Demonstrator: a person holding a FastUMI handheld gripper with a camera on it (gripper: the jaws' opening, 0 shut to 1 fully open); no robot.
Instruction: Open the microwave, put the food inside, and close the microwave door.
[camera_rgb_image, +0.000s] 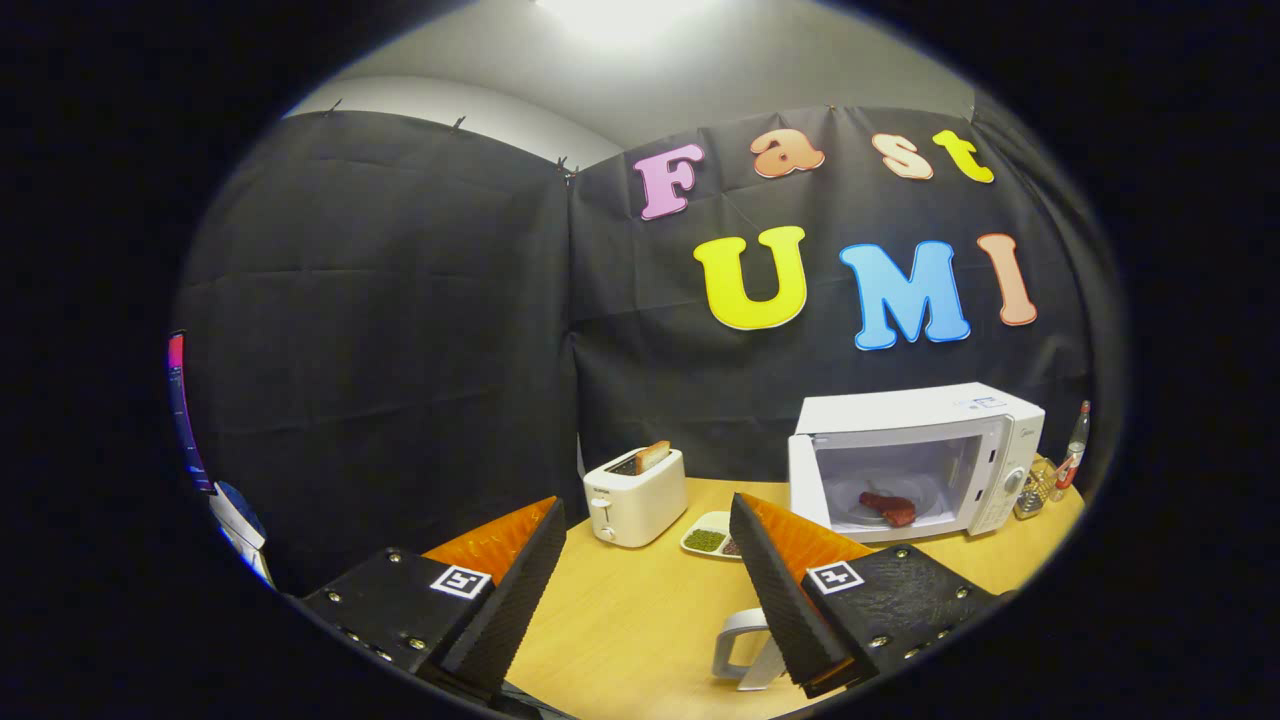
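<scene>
Tongs (640, 590): spread wide, holding nothing.
Microwave (915, 460): beyond them, door open, food (888, 508) inside.
Risk: overswinging could nudge the toaster (635, 497).

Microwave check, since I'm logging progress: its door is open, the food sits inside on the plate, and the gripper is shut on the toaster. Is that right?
Not quite. The gripper is open, its fingers spread apart over the table, well short of the toaster. The rest holds: the gripper view shows the microwave with its door open and the food inside on the plate.
</scene>
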